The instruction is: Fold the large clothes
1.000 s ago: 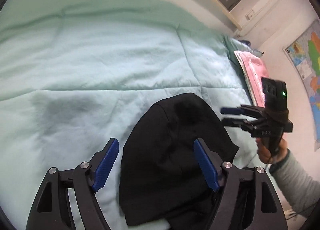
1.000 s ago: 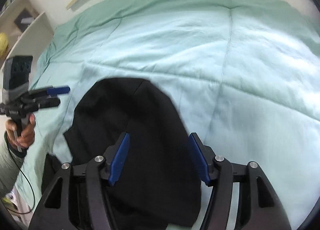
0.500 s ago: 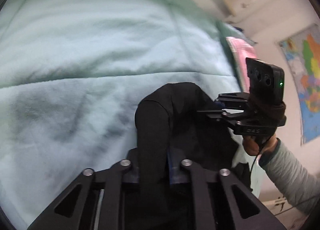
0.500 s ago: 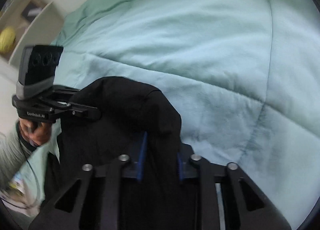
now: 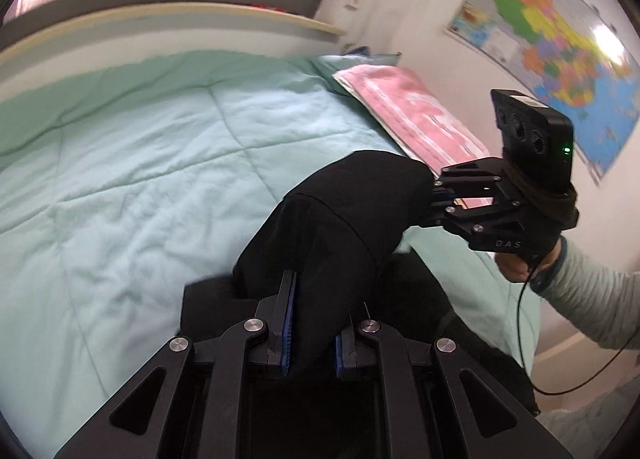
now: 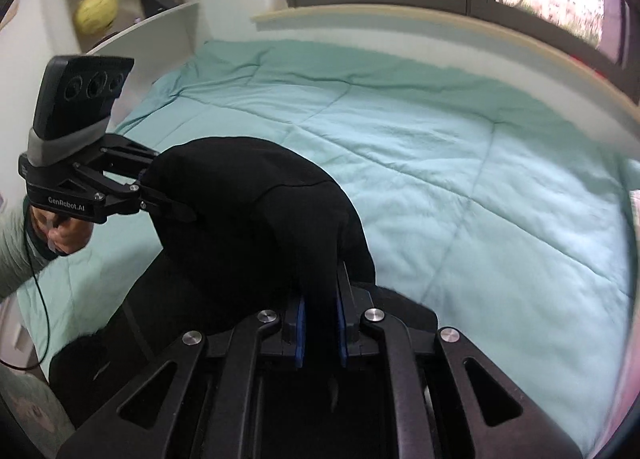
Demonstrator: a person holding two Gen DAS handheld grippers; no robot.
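Both tools [image 5: 310,323] [image 6: 320,319] clenched on garment [image 5: 352,215], lifted off bed [image 5: 140,163]; risked slipping from thin pinches, bunching ahead.

The black garment [image 5: 352,215] is matt, soft cloth. The mint quilt [image 5: 140,163] is stitched, slightly fuzzy fabric. The left gripper [image 5: 312,323] has matt black plastic arms, shiny metal pins and ridged blue pads [image 5: 289,319]. At the upper right, the wall map [image 5: 560,39] is glossy paper. The pink pillow [image 5: 408,111] looks like soft cloth.
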